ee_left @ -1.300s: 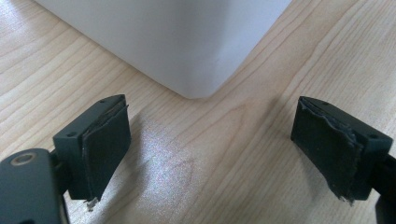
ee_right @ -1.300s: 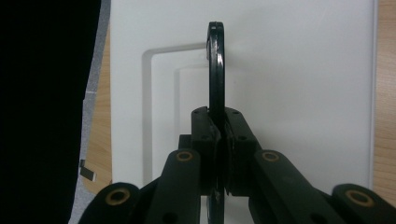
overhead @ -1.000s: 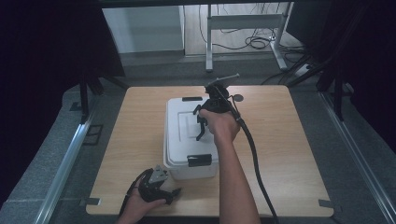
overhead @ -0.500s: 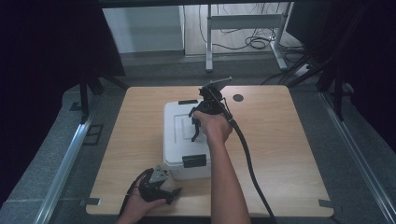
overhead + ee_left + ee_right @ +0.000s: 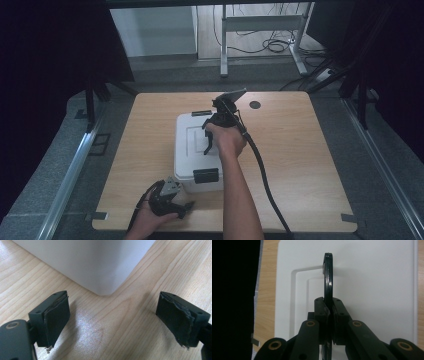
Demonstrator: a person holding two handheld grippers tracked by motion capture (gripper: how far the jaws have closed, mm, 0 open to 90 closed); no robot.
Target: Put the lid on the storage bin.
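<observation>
Handle first: my right gripper [image 5: 209,142] has its jaws clamped flat on the black carry handle [image 5: 328,277] of the white storage box [image 5: 190,165], and the right gripper view shows the handle edge-on, a thin black arc rising straight up between the pads. So the handle stands raised off the lid, with its long axis running along the line of the jaws; in the high view that puts it roughly along the box's length, from the near latch toward the far one. I read the grip as sitting near the middle of the handle, though the hand hides the exact spot from above.

The box sits in the centre of the wooden table [image 5: 310,165], its long side running away from me, a black latch [image 5: 205,175] on the near end wall and another at the far end.

My left gripper [image 5: 187,204] rests low on the table at the box's near left corner, jaws spread wide and holding nothing. In the left gripper view the rounded white corner lies just ahead, between the two pads but clear of both.

Any lift turns on the right hand, which is already on the handle; the left is nearer the front latch.
</observation>
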